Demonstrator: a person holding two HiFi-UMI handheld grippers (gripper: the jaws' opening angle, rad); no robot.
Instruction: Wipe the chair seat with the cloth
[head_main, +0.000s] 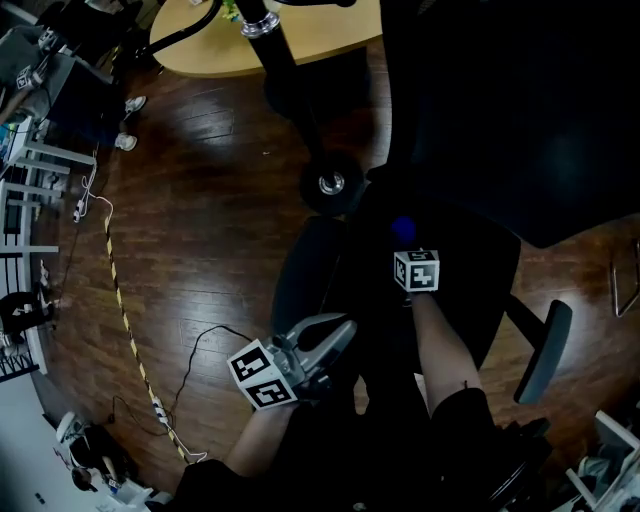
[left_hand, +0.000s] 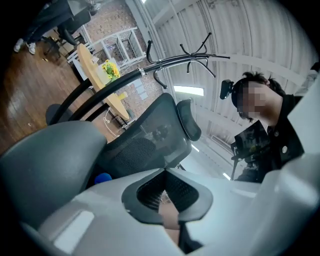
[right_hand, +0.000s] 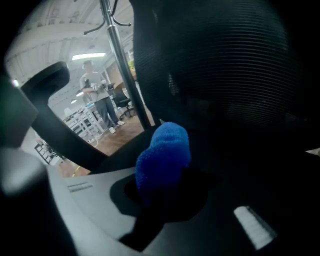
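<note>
The right gripper (right_hand: 162, 190) has its jaws clamped on the blue cloth (right_hand: 164, 155). The cloth is bunched into a fat wad that sticks out past the tips, its length running straight on along the jaws. From above, that wad (head_main: 403, 229) sits over the rear part of the chair seat (head_main: 470, 285), close under the backrest (head_main: 500, 120). It's too dark down there for me to say whether it is pressed on the seat or just above it.

The left gripper (left_hand: 165, 172) is pinched together with nothing between its jaws. It hangs off the seat's front left corner, beside the armrest (head_main: 300, 270) on that side, tilted up so its camera looks at the backrest and the coat stand (left_hand: 165, 62) rather than at the seat.

So the right hand is the one placed for the work. Nearly all the bare seat lies forward of the cloth, toward the person, and a little to either side. I'd judge the wipe has to come from the rear of the seat toward its front edge, with the wad pushed flat instead of riding on its tip. The backrest is just behind the cloth, so there is little room to go further back. The left hand is well apart from the cloth and looks idle for now.
</note>
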